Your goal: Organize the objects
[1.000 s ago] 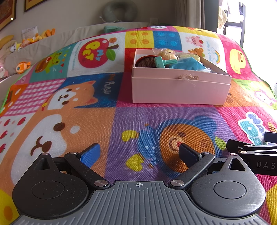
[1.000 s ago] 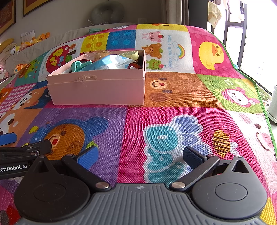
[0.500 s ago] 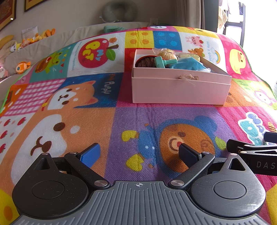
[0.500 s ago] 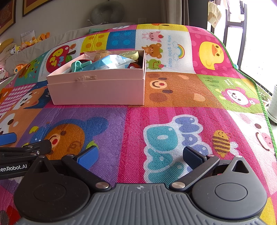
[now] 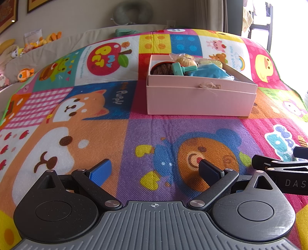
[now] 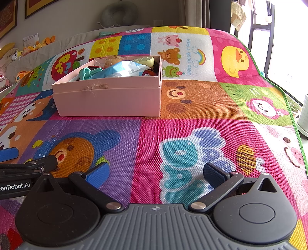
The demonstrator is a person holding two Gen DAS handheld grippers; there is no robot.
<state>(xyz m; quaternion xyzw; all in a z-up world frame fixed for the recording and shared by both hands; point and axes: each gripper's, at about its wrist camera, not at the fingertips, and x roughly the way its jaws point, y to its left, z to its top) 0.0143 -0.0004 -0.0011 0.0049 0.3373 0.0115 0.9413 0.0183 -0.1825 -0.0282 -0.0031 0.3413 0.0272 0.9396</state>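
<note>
A pink cardboard box stands on the colourful play mat, ahead of both grippers; it also shows in the right wrist view. It holds a teal plastic toy, a blue plastic packet, a brown yarn-like item, a wrapped bun and a pale green piece. My left gripper is open and empty, low over the mat. My right gripper is open and empty, beside it to the right.
The play mat covers the whole surface. Plush toys lie along the far left edge. A grey neck pillow rests at the back wall. A window and a white pot are at the right.
</note>
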